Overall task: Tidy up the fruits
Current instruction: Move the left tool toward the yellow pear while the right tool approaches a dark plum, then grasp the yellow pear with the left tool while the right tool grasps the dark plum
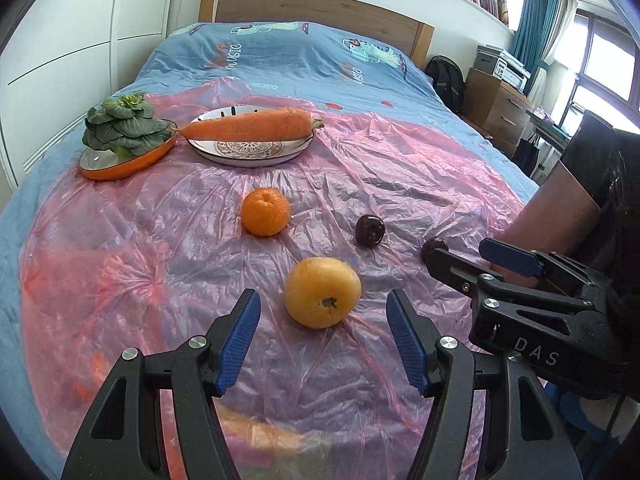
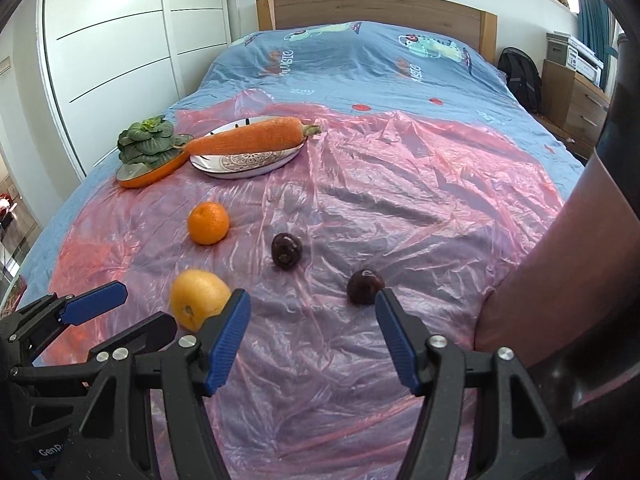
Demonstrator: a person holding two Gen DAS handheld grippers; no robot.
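Note:
On a pink plastic sheet [image 1: 160, 240] over the bed lie a yellow-orange fruit [image 1: 322, 297] [image 2: 199, 298], a small orange [image 1: 265, 211] [image 2: 208, 223] and two dark plums [image 1: 370, 231] [image 1: 435, 246] [image 2: 286, 251] [image 2: 364, 286]. My left gripper [image 1: 322, 316] is open, its jaws either side of the yellow fruit, just short of it. My right gripper [image 2: 312, 312] is open and empty; the nearer plum sits just past its right fingertip. It also shows in the left wrist view [image 1: 472, 258].
At the far left, a patterned white plate [image 1: 250, 148] [image 2: 244, 160] holds a big carrot [image 1: 248, 125] [image 2: 244, 139], and an orange dish [image 1: 128, 158] [image 2: 154, 170] holds a leafy green vegetable [image 1: 122, 124] [image 2: 148, 140]. White wardrobe left, wooden headboard behind, drawers and backpack to the right.

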